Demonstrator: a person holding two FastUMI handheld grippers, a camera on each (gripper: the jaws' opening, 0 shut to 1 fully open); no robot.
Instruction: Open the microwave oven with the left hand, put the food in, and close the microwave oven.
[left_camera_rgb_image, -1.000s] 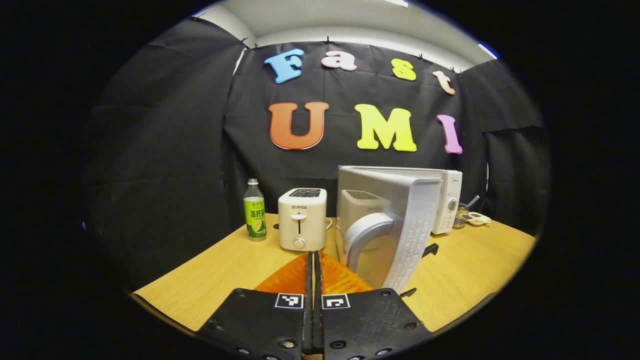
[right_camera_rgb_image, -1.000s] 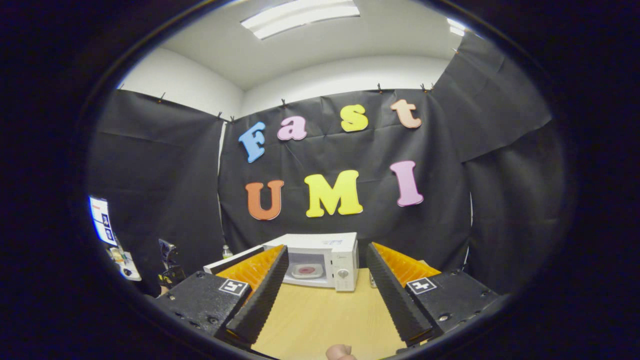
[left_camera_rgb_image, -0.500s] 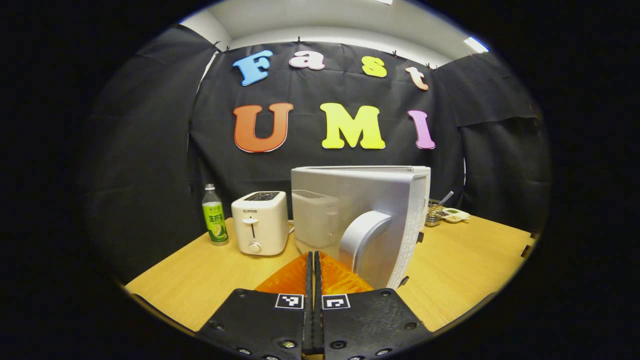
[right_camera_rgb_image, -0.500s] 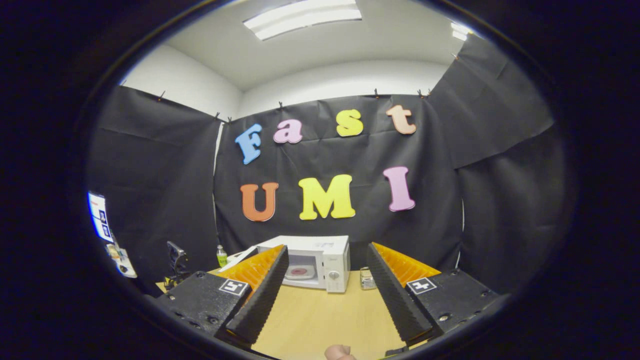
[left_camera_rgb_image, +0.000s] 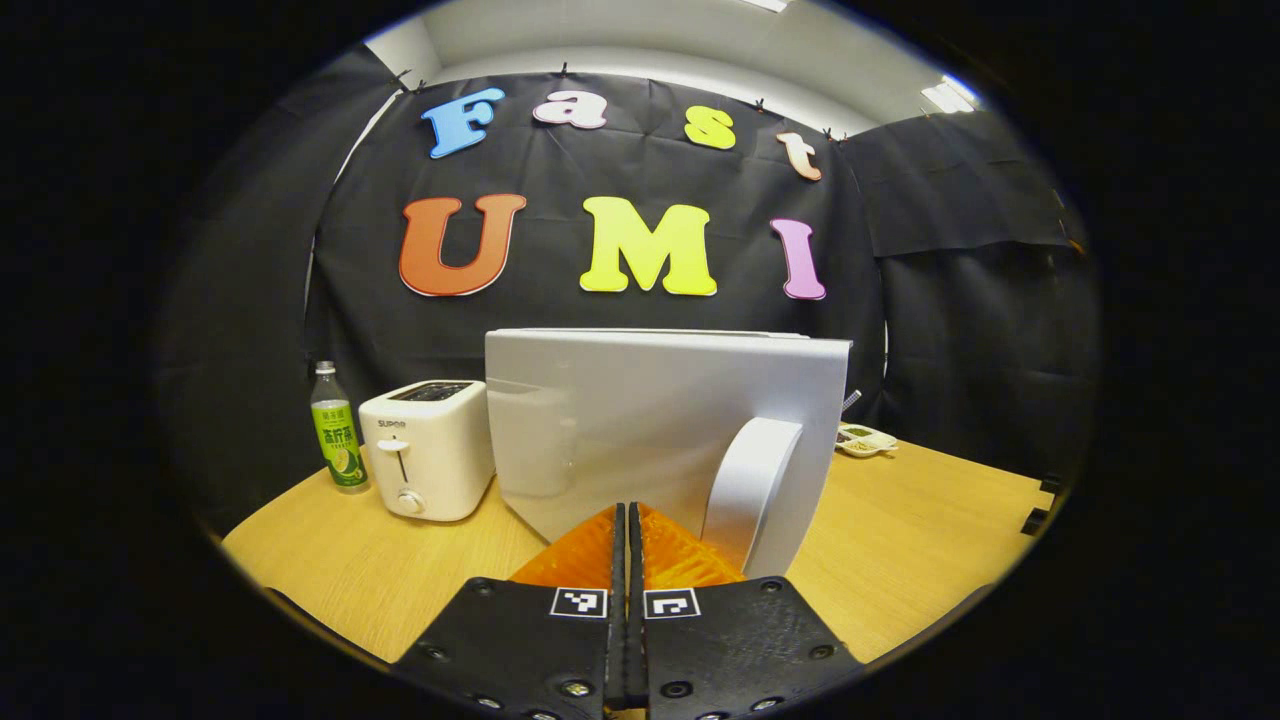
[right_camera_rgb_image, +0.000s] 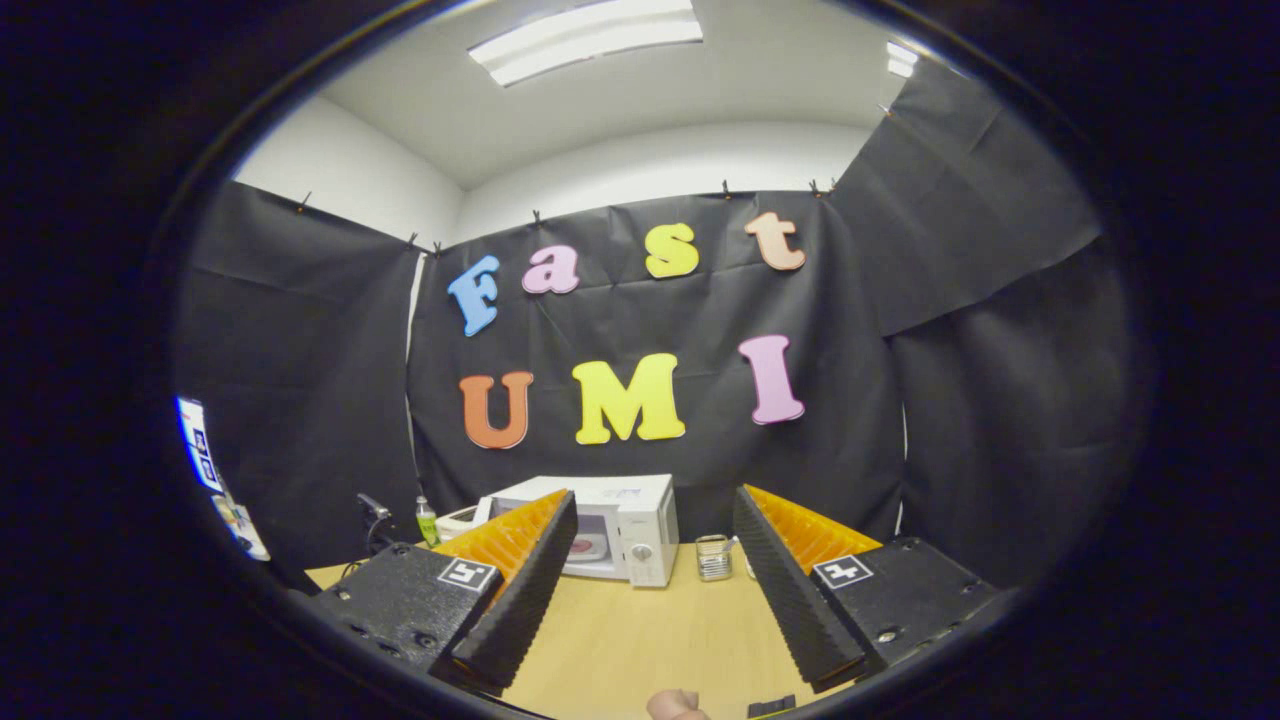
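The white microwave's door (left_camera_rgb_image: 640, 420) faces me in the left gripper view, swung partway toward its body, with its curved handle (left_camera_rgb_image: 750, 480) at the right. My left gripper (left_camera_rgb_image: 628, 512) is shut with nothing between its fingers, its tips close against the door's lower outer face. In the right gripper view the microwave (right_camera_rgb_image: 630, 515) stands far off at the table's back. A plate with pink food (right_camera_rgb_image: 585, 547) shows inside its cavity. My right gripper (right_camera_rgb_image: 652, 497) is open and holds nothing, well back from the oven.
A white toaster (left_camera_rgb_image: 425, 450) and a green-labelled bottle (left_camera_rgb_image: 335, 440) stand left of the microwave. A small dish (left_camera_rgb_image: 865, 440) and a metal cup (right_camera_rgb_image: 712, 557) sit to its right. The wooden table (left_camera_rgb_image: 900, 540) stretches in front. A fingertip (right_camera_rgb_image: 675, 705) shows at the bottom edge.
The microwave door has swung from nearly edge-on to broadside, closing toward the oven as my shut left gripper moved with it. The right gripper drew back a little, still open.
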